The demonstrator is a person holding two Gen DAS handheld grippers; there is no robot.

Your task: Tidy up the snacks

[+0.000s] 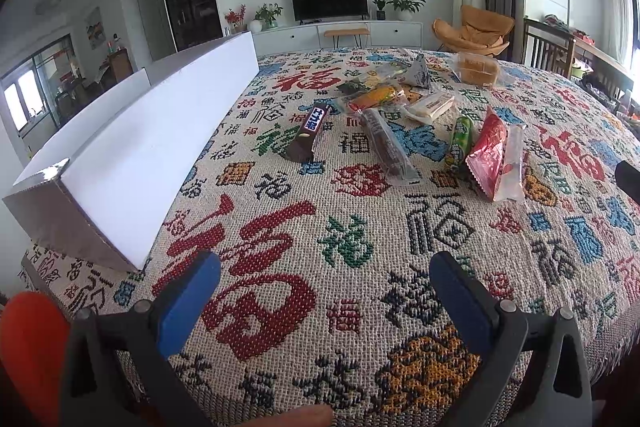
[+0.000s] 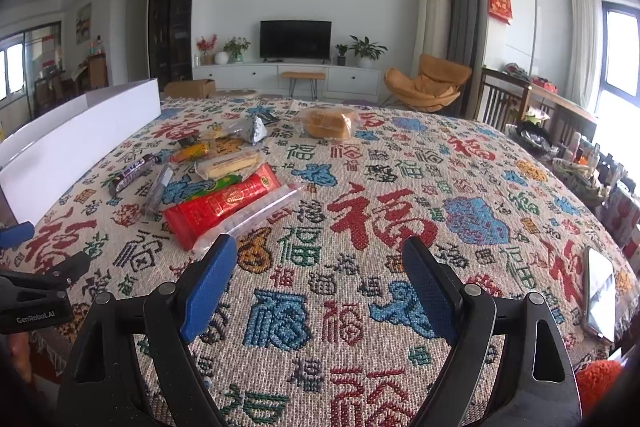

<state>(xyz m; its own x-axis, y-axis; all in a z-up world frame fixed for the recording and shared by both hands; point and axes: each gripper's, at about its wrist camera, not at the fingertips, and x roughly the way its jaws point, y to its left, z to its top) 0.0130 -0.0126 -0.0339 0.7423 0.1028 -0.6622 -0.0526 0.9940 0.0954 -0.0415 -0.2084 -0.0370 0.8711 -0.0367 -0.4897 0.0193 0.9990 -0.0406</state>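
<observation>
Several wrapped snacks lie in a loose cluster on the patterned tablecloth (image 1: 360, 227). Among them are a brown chocolate bar (image 1: 308, 133), a dark long packet (image 1: 386, 143), a green packet (image 1: 459, 143), a red packet (image 1: 488, 157) and a clear-wrapped bread (image 1: 478, 67). A long white box (image 1: 152, 147) stands at the left. My left gripper (image 1: 326, 291) is open and empty, near the table's front edge. My right gripper (image 2: 320, 279) is open and empty, just right of the red packet (image 2: 224, 205) and a clear packet (image 2: 256, 215).
A phone (image 2: 600, 295) lies near the table's right edge. The left gripper's body (image 2: 36, 291) shows at the left of the right wrist view. Beyond the table are a TV cabinet (image 2: 288, 75), an orange chair (image 2: 428, 83) and a wooden chair (image 2: 504, 99).
</observation>
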